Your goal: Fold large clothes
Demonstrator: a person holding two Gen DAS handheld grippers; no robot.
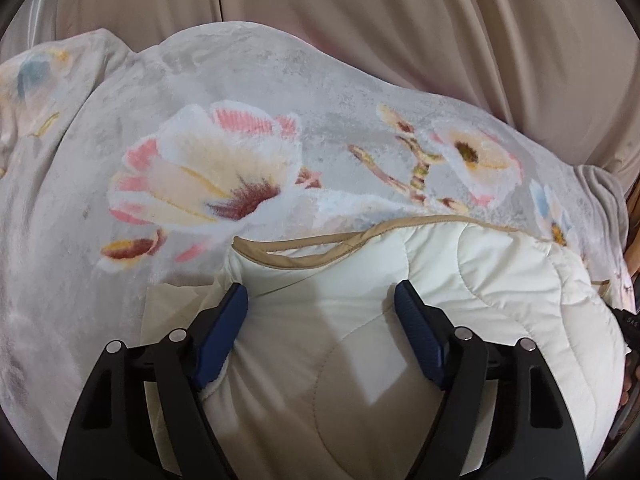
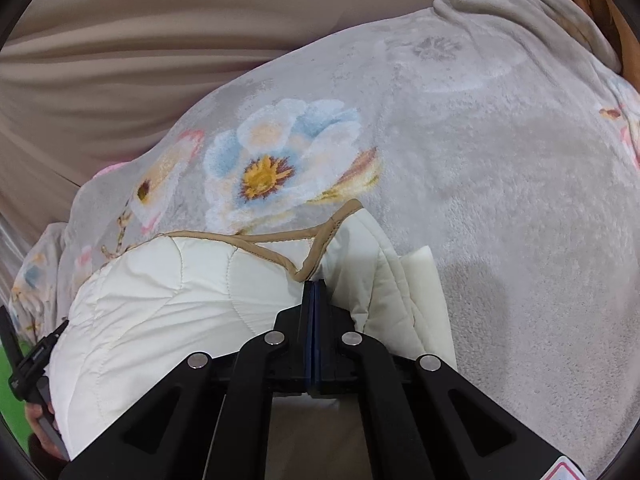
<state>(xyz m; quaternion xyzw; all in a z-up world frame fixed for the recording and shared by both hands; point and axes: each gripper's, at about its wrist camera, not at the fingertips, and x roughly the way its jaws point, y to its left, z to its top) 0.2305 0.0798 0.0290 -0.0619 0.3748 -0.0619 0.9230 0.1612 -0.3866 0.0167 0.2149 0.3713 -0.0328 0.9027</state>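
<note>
Curtain fabric (image 1: 400, 32), beige and hanging in long folds, fills the background of both views. Below it a grey fleece blanket (image 1: 80, 240) printed with big pink, cream and blue flowers covers the whole work surface, rumpled at its far edges. On the blanket lies the cream quilted garment (image 1: 460, 280), bulky, stitched in curved lines and edged with tan binding (image 1: 304, 246); it sits at the near side of the blanket, directly under and ahead of both tools. The left gripper (image 1: 320, 300) stands with its blue-padded fingers (image 1: 224, 324) spread wide apart, pressed down onto the garment near its left end, one finger at the folded edge and the other on the quilted top, with cloth lying between them but nothing pinched. The right gripper (image 2: 315, 286) has its fingers pressed together, their tips meeting right at a loop of the tan binding at the garment's right end; whether any cloth is actually caught between them cannot be told, since the fabric passes behind the tips. Folded quilted layers (image 2: 400, 280) stack just to the right of that gripper.
</note>
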